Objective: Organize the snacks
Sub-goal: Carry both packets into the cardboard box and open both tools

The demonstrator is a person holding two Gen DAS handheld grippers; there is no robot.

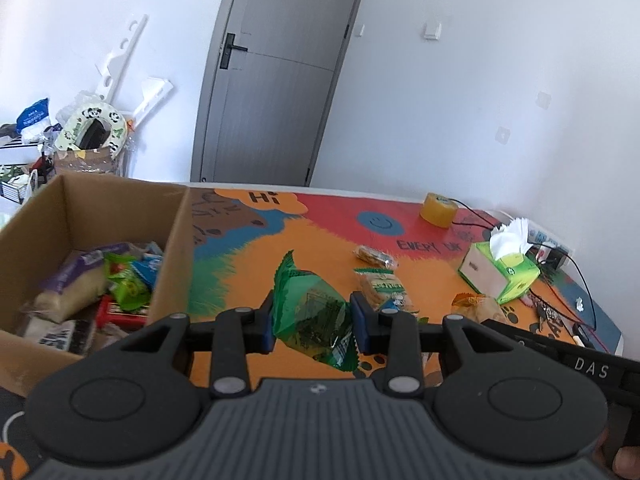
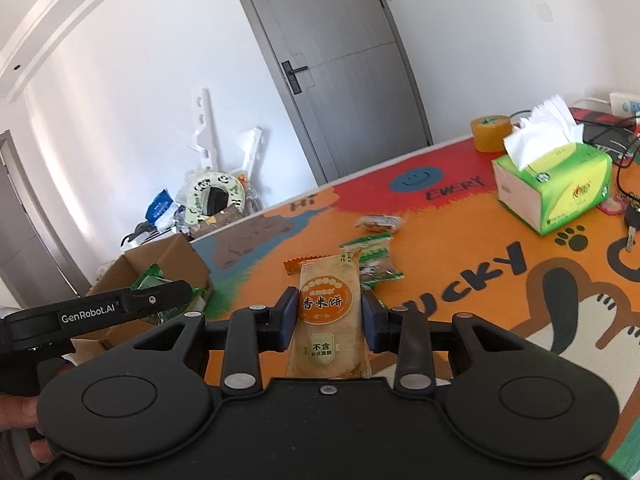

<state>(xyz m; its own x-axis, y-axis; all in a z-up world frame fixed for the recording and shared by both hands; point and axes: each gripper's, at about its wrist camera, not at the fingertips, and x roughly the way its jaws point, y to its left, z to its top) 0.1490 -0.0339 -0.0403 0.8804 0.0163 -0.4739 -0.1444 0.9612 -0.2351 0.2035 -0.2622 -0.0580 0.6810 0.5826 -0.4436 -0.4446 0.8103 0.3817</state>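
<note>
My left gripper (image 1: 312, 322) is shut on a green snack packet (image 1: 310, 308), held above the colourful table mat just right of the cardboard box (image 1: 120, 196). The box holds several snack packets (image 1: 100, 280). My right gripper (image 2: 330, 320) is shut on an orange rice-cracker packet (image 2: 328, 312), held above the mat. A green-and-white cracker packet (image 1: 382, 284) (image 2: 370, 258) and a brown snack packet (image 1: 374, 257) (image 2: 378, 223) lie on the mat beyond. An orange packet (image 1: 474, 306) shows at the right of the left wrist view. The box (image 2: 168, 258) and left gripper (image 2: 120, 308) show at left in the right wrist view.
A green tissue box (image 1: 500, 274) (image 2: 556, 192) and a yellow tape roll (image 1: 438, 210) (image 2: 490, 132) stand at the table's far right. Cables (image 1: 560, 248) and keys (image 2: 632, 220) lie by the right edge. Clutter (image 1: 88, 132) and a grey door (image 1: 272, 80) stand behind the table.
</note>
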